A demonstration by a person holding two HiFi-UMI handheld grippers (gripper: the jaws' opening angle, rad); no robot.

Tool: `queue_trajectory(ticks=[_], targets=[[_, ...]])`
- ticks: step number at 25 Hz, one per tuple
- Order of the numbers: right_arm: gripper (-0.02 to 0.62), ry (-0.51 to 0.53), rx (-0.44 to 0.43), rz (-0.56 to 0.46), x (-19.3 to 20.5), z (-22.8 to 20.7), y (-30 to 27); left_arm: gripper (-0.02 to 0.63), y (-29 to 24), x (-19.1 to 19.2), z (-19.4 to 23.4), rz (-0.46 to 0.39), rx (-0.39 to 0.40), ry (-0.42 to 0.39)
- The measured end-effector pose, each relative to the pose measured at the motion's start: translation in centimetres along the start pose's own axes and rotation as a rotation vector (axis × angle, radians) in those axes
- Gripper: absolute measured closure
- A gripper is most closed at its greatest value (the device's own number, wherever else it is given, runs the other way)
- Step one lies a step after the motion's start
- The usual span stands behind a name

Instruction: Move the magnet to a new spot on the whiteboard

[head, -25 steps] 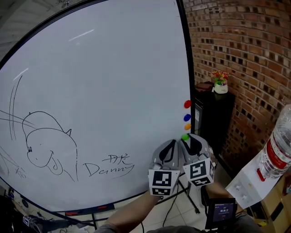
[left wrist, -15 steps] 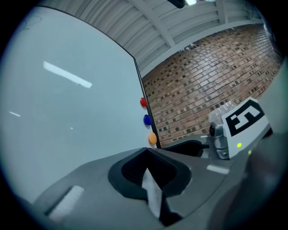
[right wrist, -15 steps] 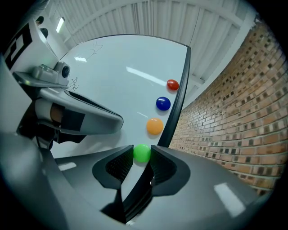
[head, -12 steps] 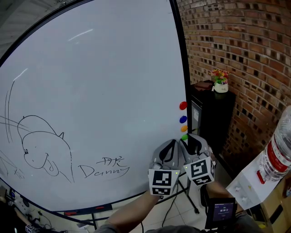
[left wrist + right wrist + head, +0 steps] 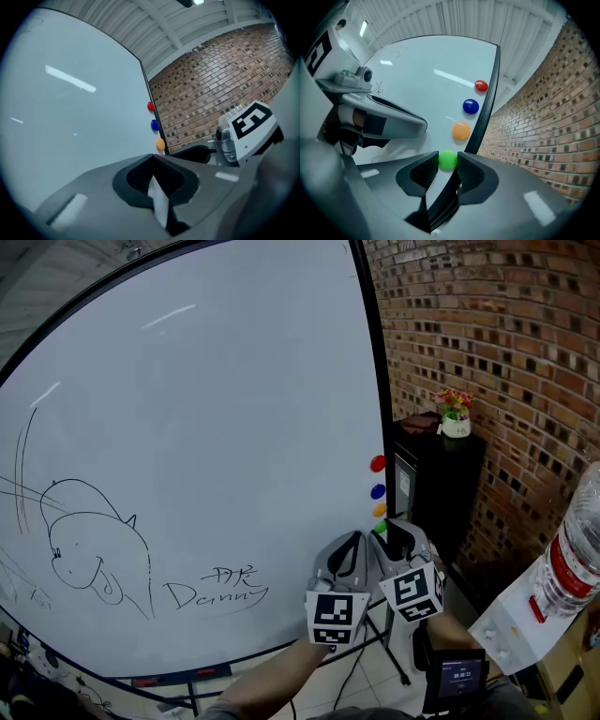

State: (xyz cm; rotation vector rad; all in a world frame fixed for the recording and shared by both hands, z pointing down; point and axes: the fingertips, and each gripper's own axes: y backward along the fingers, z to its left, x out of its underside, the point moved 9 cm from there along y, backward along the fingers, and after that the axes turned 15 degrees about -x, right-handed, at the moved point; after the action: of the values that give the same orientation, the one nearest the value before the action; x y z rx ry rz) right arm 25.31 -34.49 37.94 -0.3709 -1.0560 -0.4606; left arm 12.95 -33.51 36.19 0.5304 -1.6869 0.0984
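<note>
Four round magnets sit in a column at the right edge of the whiteboard (image 5: 187, 427): red (image 5: 481, 86), blue (image 5: 470, 106), orange (image 5: 461, 131) and, lowest, green (image 5: 448, 160). My right gripper (image 5: 448, 157) points level at the board. Its jaws have just been opening, and the green magnet (image 5: 381, 527) stands between their tips, still on the board. I cannot see the pads pressing on it. My left gripper (image 5: 152, 155) is held close beside it on the left with its jaws closed together and nothing between them. In the left gripper view the green magnet is hidden.
A black frame (image 5: 382, 352) edges the board on the right. Beyond it is a brick wall (image 5: 506, 352). A black cabinet (image 5: 441, 474) bearing a small flower pot (image 5: 455, 411) stands against the wall. A water bottle (image 5: 572, 559) is at the far right. Drawings and writing (image 5: 220, 585) cover the board's lower left.
The whiteboard and its drawings have slid slightly left in the head view. Both grippers stay in the same place by the green magnet.
</note>
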Motion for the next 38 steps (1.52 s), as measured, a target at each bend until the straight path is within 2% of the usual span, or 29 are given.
queue_trajectory(ticks=[12,18,21,28,38], targets=[[0.448,0.016,0.033,-0.023,-0.3,0.3,0.9,0.609,0.4,0.6,0.1,0.008,0.0,0.016],[0.463,0.0,0.044,-0.067,-1.2,1.6,1.4,0.609,1.5,1.0,0.9,0.019,-0.01,0.032],[0.5,0.004,0.038,-0.089,-2.3,3.0,1.4,0.609,2.7,0.8,1.7,0.018,-0.019,0.037],[0.589,-0.021,-0.038,-0.169,-7.0,8.6,0.1,0.609,7.8,-0.7,6.9,0.002,-0.101,0.028],[0.589,-0.105,-0.22,-0.28,-15.3,21.1,-2.3,0.609,19.6,-2.7,17.2,0.012,-0.28,-0.004]])
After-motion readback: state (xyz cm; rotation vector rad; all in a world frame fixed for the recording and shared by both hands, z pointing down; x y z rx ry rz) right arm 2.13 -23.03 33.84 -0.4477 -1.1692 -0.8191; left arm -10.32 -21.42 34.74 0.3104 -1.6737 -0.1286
